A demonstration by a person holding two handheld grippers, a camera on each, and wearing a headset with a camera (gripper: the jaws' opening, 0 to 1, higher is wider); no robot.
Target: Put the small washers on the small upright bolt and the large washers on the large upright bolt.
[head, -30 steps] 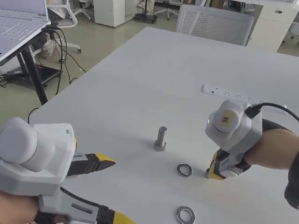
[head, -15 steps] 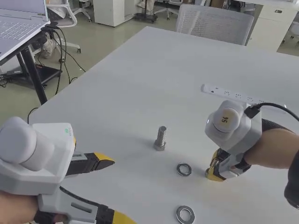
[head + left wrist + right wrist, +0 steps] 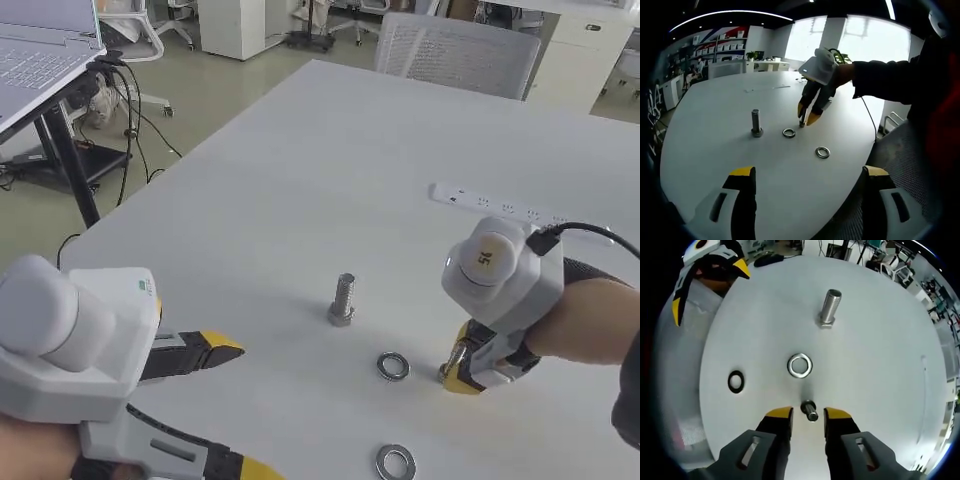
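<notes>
Right gripper view: 2 washers (image 3: pixel 800 365) (image 3: pixel 736 381), 1 large bolt (image 3: pixel 830 307), 1 small bolt (image 3: pixel 809 410). Jaws of right gripper (image 3: pixel 807 417) apart, astride small bolt; left gripper (image 3: pixel 805 177) wide apart.

White table (image 3: pixel 300 180) carries a large bolt (image 3: pixel 342 299), a small bolt (image 3: pixel 452 360), 2 washers (image 3: pixel 393 366) and a power strip (image 3: pixel 495 205).

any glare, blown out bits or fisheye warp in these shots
Head view: even soft light, sharp, hardly any shadow by the upright bolt. Left gripper view: windows blown out white, table edge bowed by the fisheye. Right gripper view: table curves into a disc, washer sharp, no glare.
</notes>
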